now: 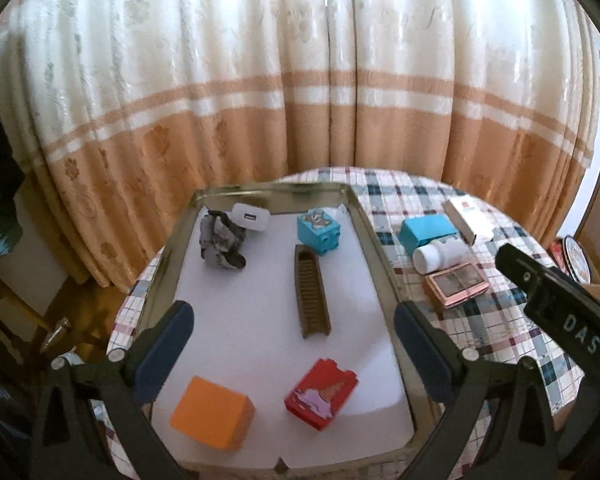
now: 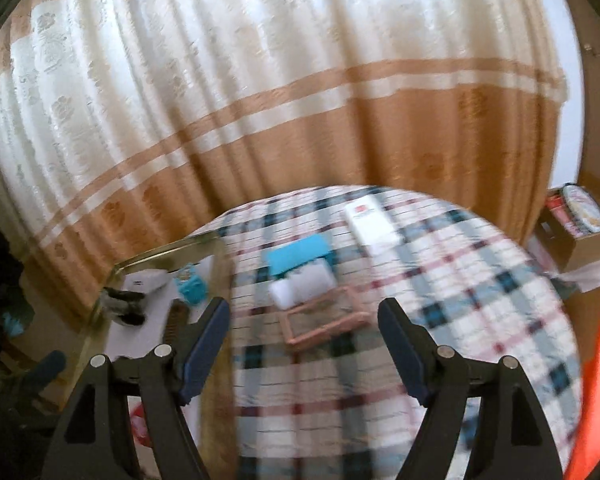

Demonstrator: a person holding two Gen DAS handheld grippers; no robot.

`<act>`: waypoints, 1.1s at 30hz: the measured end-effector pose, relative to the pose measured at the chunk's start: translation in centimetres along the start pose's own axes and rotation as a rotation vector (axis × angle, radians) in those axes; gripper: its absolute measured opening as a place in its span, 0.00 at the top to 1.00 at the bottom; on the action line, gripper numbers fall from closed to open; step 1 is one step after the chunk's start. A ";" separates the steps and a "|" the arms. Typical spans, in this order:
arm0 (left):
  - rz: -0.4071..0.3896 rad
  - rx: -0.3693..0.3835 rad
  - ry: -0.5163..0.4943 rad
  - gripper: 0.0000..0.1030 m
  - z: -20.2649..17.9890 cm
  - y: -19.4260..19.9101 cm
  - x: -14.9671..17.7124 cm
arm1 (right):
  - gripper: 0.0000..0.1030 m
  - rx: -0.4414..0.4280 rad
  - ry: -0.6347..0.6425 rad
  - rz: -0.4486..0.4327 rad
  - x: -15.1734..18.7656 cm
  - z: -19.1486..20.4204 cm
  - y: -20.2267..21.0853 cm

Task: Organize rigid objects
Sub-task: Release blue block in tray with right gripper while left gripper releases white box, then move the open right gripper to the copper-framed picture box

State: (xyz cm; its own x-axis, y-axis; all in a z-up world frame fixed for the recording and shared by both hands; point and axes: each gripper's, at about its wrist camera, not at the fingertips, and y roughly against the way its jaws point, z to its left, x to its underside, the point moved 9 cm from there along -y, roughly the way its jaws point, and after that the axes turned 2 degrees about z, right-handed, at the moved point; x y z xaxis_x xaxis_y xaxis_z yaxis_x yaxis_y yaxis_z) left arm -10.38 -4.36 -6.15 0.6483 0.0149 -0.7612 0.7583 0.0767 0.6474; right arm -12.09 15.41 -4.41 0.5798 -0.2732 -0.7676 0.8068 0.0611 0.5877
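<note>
Two tools hung over a round bench [image 1: 496, 332] draped in a checked cloth, with a ribbed cream-and-tan curtain [image 1: 260, 80] behind it. A shallow, metal-rimmed tray [image 1: 374, 240] with a smooth white floor sat on the bench's left part. Inside it lay an orange box [image 1: 212, 412] and a red printed box [image 1: 320, 394] at the near end, a long brown ridged strip [image 1: 311, 296] in the middle, and a teal cube [image 1: 319, 230], a grey crumpled figure [image 1: 222, 242] and a white plug [image 1: 250, 217] at the far end. Right of the tray, on the cloth, rested a white flat box [image 1: 468, 218], a teal box [image 1: 426, 234], a white cylinder [image 1: 440, 256] on its side and a pink-framed case [image 1: 456, 282], close together. The left tool [image 1: 294, 328] pointed down over the tray, its dark blue pads spread wide and empty. The right tool [image 2: 304, 344], angled down over the blurred cloth, was also spread with nothing between its pads.
</note>
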 end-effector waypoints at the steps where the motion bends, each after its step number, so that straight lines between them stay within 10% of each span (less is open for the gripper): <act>1: -0.008 -0.001 0.000 0.01 -0.2 0.2 0.3 | 0.24 0.019 -0.003 -0.007 0.2 -0.6 0.2; 33: -0.031 -0.020 -0.029 0.01 -2.8 0.6 4.8 | 0.24 0.079 0.007 0.072 4.3 -5.3 0.6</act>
State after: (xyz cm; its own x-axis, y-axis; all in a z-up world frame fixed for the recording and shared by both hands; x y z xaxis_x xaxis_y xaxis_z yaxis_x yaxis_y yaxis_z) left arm -7.01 -1.47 -9.52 0.6263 -0.0166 -0.7794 0.7768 0.0970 0.6222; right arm -8.47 19.40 -8.75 0.6371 -0.2637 -0.7243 0.7516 0.0040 0.6596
